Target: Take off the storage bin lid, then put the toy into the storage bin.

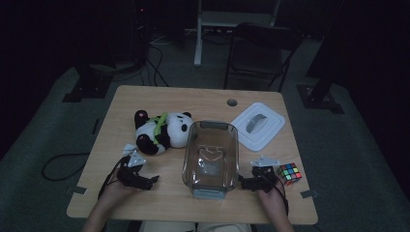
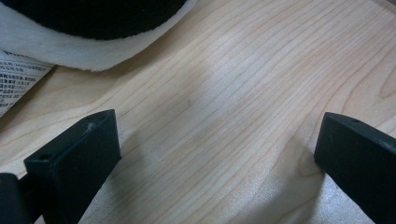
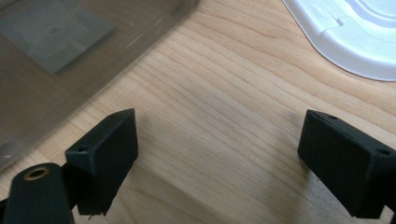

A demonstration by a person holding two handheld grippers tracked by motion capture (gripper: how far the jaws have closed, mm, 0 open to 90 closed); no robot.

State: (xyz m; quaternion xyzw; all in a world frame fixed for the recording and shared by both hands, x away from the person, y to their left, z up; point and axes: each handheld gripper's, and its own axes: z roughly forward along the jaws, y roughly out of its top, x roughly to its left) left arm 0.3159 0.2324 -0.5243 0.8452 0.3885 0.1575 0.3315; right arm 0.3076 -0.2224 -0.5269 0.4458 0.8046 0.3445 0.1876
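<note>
jaws wide on both grippers; clear container (image 1: pixel 211 154) empty | lid (image 1: pixel 257 124) beside it

One panda (image 1: pixel 162 131), one tub (image 1: pixel 211 158), one lid (image 1: pixel 257 125), one cube (image 1: pixel 289 173)

Your left gripper (image 2: pixel 217 154) hung low over the wooden table (image 2: pixel 243 79) with its two black jaws spread wide and nothing but bare wood between them. The panda plush (image 2: pixel 93 35) lay beyond the jaws, its white fur edging a black patch, clear of both. A printed tag (image 2: pixel 18 79) lay flat on the wood just beside the panda plush, nearer the jaws.
</note>
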